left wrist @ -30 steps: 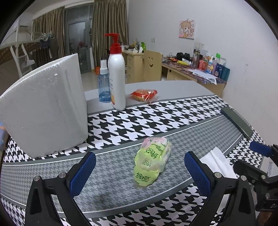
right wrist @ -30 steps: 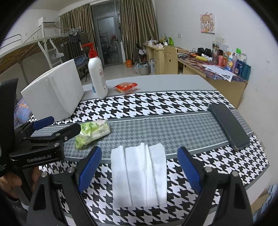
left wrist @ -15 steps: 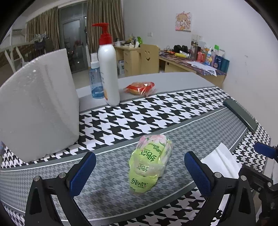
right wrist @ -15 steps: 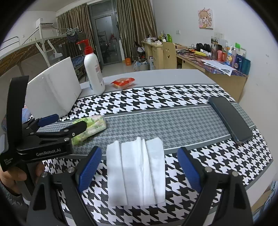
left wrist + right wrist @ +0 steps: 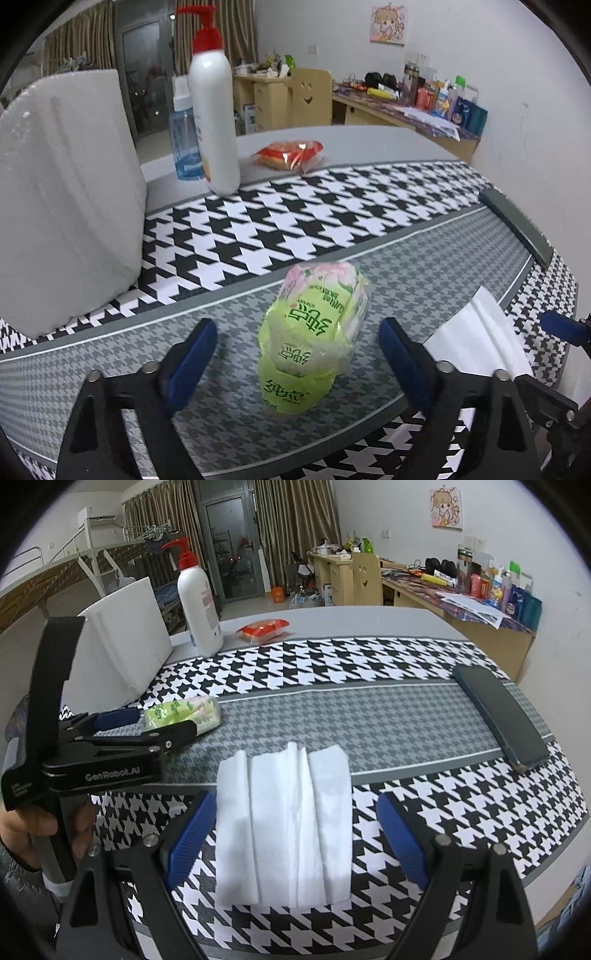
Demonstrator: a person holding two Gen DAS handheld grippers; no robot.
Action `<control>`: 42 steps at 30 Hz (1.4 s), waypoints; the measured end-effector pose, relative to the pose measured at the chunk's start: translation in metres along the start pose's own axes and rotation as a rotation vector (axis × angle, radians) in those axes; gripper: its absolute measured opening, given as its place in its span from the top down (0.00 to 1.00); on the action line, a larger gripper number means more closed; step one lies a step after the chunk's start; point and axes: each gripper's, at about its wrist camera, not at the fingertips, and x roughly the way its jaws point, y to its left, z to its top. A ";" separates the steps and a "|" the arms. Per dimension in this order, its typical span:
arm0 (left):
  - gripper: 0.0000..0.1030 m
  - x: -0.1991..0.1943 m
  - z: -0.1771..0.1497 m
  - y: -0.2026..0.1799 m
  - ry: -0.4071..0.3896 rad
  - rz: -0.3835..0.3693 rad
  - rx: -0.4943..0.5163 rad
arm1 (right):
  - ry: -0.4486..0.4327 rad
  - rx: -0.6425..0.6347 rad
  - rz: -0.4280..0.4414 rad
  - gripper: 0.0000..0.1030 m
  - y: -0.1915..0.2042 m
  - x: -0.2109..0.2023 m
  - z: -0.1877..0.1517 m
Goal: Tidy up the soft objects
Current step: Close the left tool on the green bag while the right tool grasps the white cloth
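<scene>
Green tissue packs (image 5: 314,339), a clear-wrapped bundle with green print and a pink end, lie on the grey houndstooth band of the table runner (image 5: 424,266), directly between the fingers of the left gripper (image 5: 298,363). Its jaws are closing, but the blue pads (image 5: 190,363) are clear of the wrap on both sides, no contact yet. In the right wrist view the same bundle (image 5: 183,712) sits just past the tip of the left gripper (image 5: 147,725), with a hand (image 5: 44,830) on its handle. Right gripper (image 5: 297,840) stands wide open, pads either side of a folded white tissue stack (image 5: 284,823) that lies flat on the black-and-white part of the runner, not pinched. White foam block (image 5: 62,199) stands at far left; behind it a white pump bottle with a red top (image 5: 214,110) and a small blue spray bottle (image 5: 183,144). Red snack packet (image 5: 290,153) lies on the bare grey table (image 5: 369,144) beyond. Dark flat case (image 5: 498,716) lies at the right end of the runner, well apart from the tissues.
</scene>
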 end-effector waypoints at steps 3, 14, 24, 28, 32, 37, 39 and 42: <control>0.23 0.005 -0.002 -0.001 0.020 0.006 0.006 | 0.009 -0.002 0.000 0.11 -0.002 0.002 -0.002; 0.61 0.006 0.000 -0.005 0.009 0.012 0.016 | 0.058 -0.010 0.006 0.11 -0.004 0.015 -0.011; 0.61 -0.005 -0.008 -0.002 -0.006 -0.061 -0.008 | 0.074 -0.091 -0.066 0.11 0.010 0.021 -0.017; 0.61 -0.011 -0.011 -0.004 -0.024 -0.060 0.004 | 0.055 -0.088 -0.077 0.11 0.010 0.021 -0.018; 0.61 -0.013 -0.014 -0.003 -0.027 -0.065 -0.002 | 0.045 -0.090 -0.079 0.20 0.011 0.018 -0.019; 0.61 -0.019 -0.015 -0.001 -0.050 -0.046 -0.007 | 0.031 -0.104 -0.075 0.36 0.014 0.013 -0.020; 0.61 -0.020 -0.016 -0.001 -0.051 -0.047 -0.007 | 0.026 -0.111 -0.071 0.45 0.015 0.011 -0.021; 0.61 -0.022 -0.017 -0.003 -0.054 -0.051 0.003 | 0.030 -0.120 -0.068 0.56 0.017 0.009 -0.021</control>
